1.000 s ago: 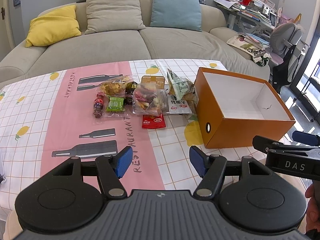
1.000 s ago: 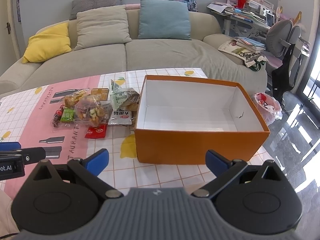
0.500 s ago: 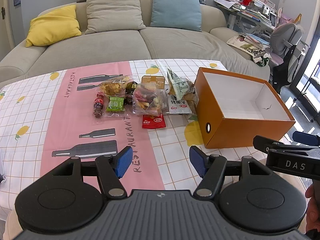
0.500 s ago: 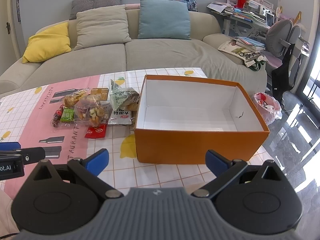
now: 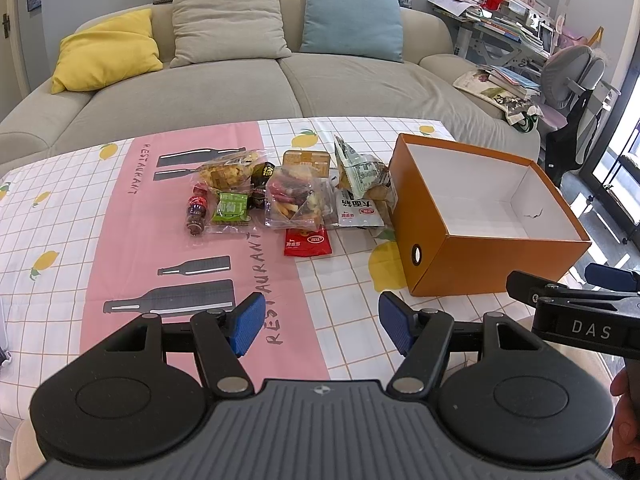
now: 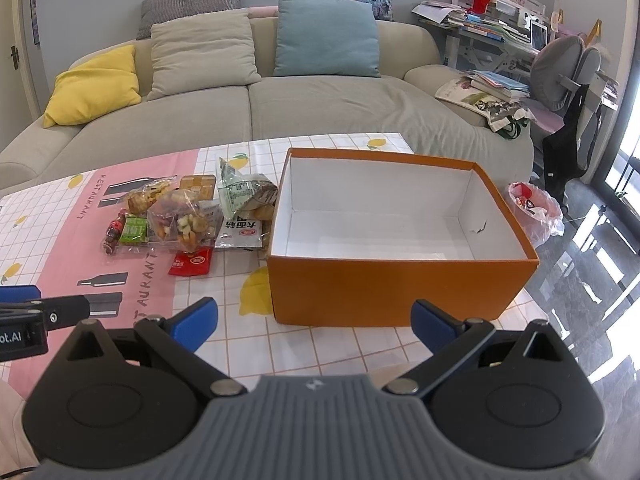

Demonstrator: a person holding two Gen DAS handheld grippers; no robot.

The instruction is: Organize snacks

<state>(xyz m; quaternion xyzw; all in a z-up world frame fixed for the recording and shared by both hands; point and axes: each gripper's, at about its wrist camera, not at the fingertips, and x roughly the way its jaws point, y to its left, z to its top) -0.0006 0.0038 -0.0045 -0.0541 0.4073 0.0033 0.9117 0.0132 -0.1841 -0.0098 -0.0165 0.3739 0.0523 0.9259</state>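
The surface (image 5: 60, 216) runs out of view behind both tools. The orange box (image 6: 400, 288) hides part of the snacks (image 5: 288, 196) heaped just beside it. The left gripper (image 5: 321, 322) and right gripper (image 6: 315, 320) hover with fingers spread, pinching nothing.

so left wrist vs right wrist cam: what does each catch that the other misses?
Left wrist only: the round hole in the orange box's short end, and the right gripper at the frame's right edge, with a bit of the hand holding it.
Right wrist only: the pink plastic bag on the floor past the box, and the left gripper at the frame's left edge.
Both: empty box, snack pile beside it, sofa, both grippers open, holding nothing.
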